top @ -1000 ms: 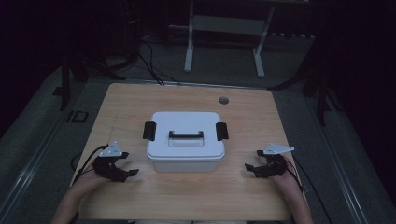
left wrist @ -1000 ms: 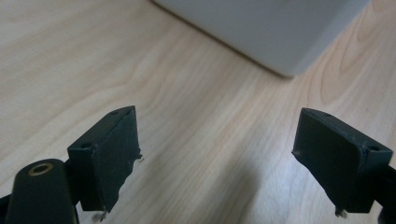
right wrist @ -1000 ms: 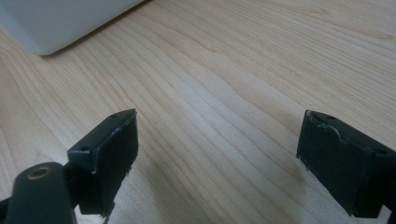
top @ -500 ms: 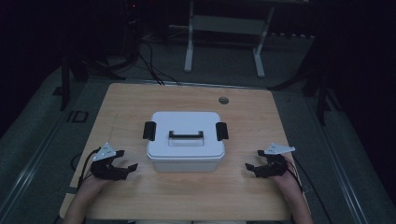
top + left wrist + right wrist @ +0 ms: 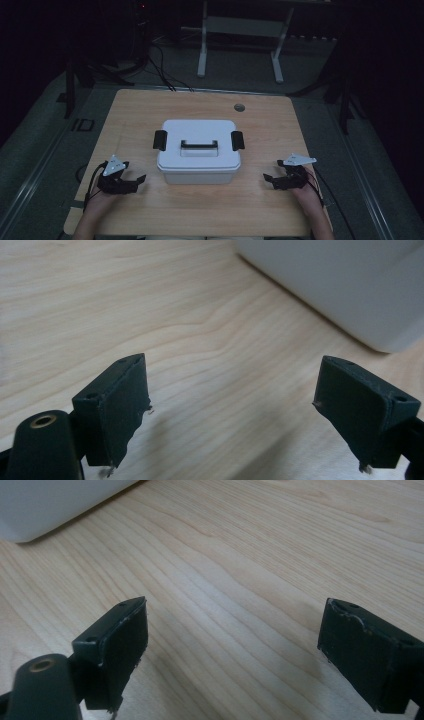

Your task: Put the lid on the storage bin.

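Both grippers, left [image 5: 141, 179] and right [image 5: 267, 179], rest spread wide on the table [image 5: 150, 107], flanking the white lidded box [image 5: 198, 150] without touching it.

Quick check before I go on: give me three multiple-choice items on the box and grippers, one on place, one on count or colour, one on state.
1. Where is the white box?
A. mid-table, between the grippers
B. at the far left corner
C. on the floor

2. How many black side latches show on it?
A. none
B. two
C. four

3. How do the left gripper and right gripper stand?
A. both shut
B. one clamps the handle
C. both open, holding nothing

Key: 1 A, it sits centred on the wooden table; 2 B, one at each end; 3 C, bare wood shows between the jaws.
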Demonstrator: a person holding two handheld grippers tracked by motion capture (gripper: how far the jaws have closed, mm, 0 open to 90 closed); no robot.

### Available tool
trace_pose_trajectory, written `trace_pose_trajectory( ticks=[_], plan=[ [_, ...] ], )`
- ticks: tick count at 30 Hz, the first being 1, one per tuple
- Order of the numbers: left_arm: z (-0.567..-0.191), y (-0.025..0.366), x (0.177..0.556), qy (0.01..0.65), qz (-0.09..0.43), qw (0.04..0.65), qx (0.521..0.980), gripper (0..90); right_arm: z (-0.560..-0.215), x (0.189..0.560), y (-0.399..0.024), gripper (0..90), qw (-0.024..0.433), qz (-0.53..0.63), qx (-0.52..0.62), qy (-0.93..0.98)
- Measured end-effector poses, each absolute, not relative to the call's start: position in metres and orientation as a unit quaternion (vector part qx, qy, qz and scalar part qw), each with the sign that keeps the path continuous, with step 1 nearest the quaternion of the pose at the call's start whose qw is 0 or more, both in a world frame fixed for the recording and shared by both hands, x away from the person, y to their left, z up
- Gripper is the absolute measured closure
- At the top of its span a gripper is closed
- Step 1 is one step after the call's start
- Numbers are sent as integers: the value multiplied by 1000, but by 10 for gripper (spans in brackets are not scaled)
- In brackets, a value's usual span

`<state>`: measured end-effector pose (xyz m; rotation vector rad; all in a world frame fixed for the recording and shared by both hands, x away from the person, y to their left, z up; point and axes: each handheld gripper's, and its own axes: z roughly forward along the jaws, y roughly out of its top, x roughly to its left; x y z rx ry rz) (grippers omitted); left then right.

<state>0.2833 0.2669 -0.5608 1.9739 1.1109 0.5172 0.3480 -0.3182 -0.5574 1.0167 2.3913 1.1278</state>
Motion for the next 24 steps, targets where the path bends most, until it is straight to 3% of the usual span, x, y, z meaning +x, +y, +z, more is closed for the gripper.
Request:
trace_pose_trajectory(
  ticks=[13, 24],
  plan=[
    [-558, 277, 280, 508, 272, 377, 725, 143, -556, 349, -326, 124, 177, 403, 386, 811],
    [-560, 272, 280, 494, 293, 373, 728, 143, -556, 351, -332, 124, 185, 406, 415, 793]
  ],
)
